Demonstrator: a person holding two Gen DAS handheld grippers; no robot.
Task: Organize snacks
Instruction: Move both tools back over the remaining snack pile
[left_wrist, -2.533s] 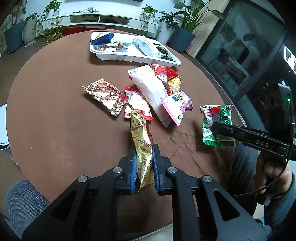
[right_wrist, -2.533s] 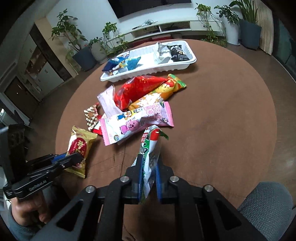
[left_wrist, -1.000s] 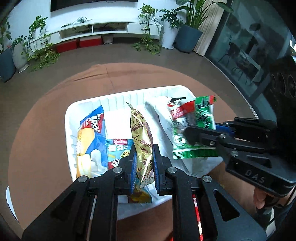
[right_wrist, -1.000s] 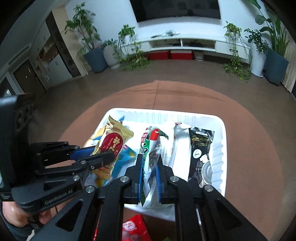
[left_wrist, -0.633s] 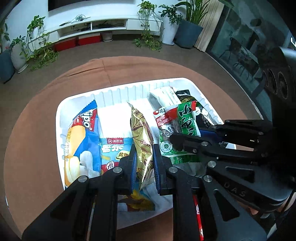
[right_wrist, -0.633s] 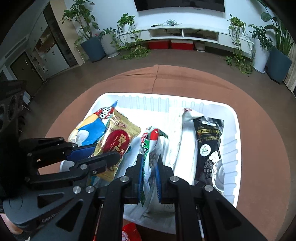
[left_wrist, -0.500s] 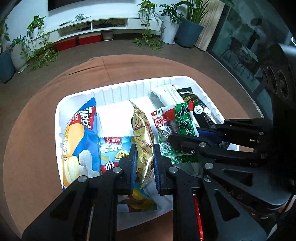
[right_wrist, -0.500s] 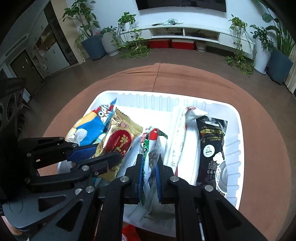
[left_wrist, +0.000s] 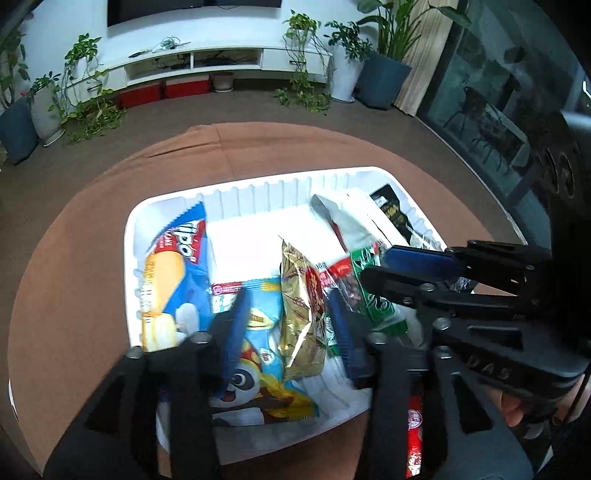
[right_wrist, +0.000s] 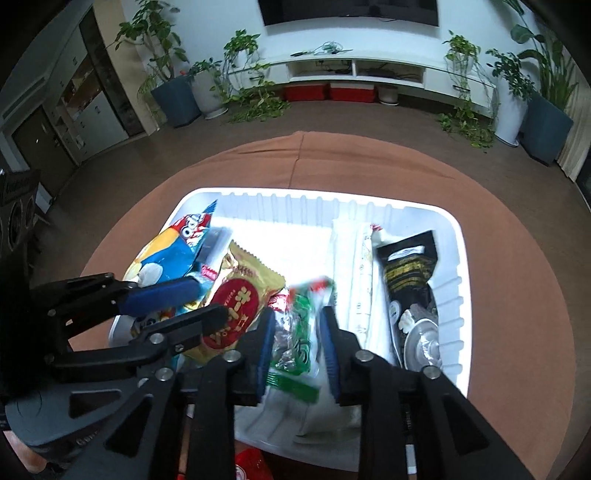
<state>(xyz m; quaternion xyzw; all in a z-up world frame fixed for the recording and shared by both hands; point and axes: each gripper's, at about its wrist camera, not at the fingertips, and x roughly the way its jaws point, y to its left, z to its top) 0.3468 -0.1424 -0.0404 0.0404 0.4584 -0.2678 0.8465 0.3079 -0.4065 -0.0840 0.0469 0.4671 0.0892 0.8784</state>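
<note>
Snacks sit in the white tray on the round brown table, and I go from the biggest thing down. I see that tray filling the middle of both wrist views, its ribbed far wall toward the room. Inside it, at the left, lies the blue and yellow packet, with a light blue cartoon packet beside it nearer me, and at the right end a black packet next to a long white packet. My left gripper hangs over the tray's near half; its jaws have just been opening, and the gold packet stands loose in the gap, neither blue pad pressing on it. My right gripper is just to the right of it, also over the tray; its jaws have likewise just been parting, with the green packet between them, blurred and free of the pads. In the right wrist view the gold packet shows its red oval face, lying just left of the green one, the two touching. A red packet stays on the table outside the tray's near rim.
</note>
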